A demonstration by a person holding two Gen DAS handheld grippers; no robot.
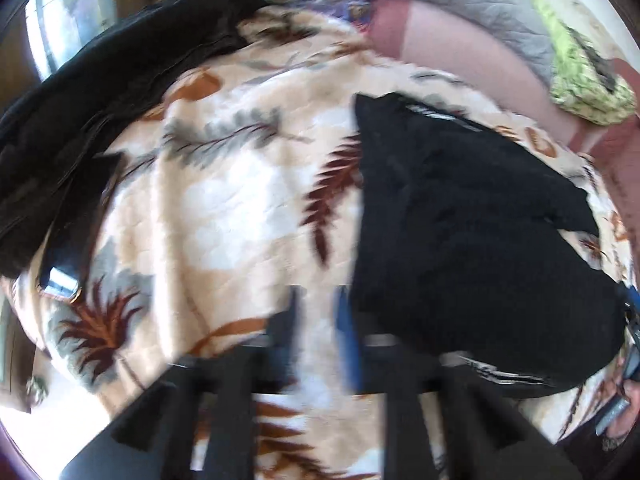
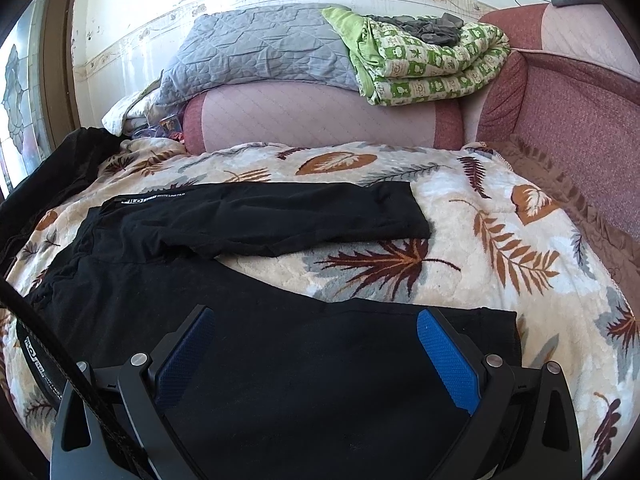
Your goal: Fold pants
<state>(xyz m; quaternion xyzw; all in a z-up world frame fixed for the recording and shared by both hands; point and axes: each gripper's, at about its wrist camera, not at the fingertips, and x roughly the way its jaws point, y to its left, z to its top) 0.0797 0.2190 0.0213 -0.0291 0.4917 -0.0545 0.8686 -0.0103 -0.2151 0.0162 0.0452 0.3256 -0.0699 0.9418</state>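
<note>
Under everything lies the leaf-print blanket [image 2: 400,220], cream with brown and grey fronds, spread over the pink sofa [image 2: 560,100]. A grey quilted cover [image 2: 256,48] and a folded green checked quilt [image 2: 424,68] sit on the sofa's back cushion, well behind the work.

The black pants [image 2: 248,320] lie flat on the blanket. One leg [image 2: 280,216] stretches across the far side with a white-lettered label near its left end, and the other leg runs toward me and to the right, its hem just past my right fingers. A second dark garment [image 1: 80,120] is heaped at the blanket's left edge, apart from the pants.

My right hand-held gripper [image 2: 320,344] hovers over the near leg with its jaws spread wide, the blue pads [image 2: 448,356] clear of the cloth.

My left hand-held gripper [image 1: 320,320] shows blurred above bare blanket, just left of the pants' edge. Its jaws stand partly apart with nothing between them, so it is released.
</note>
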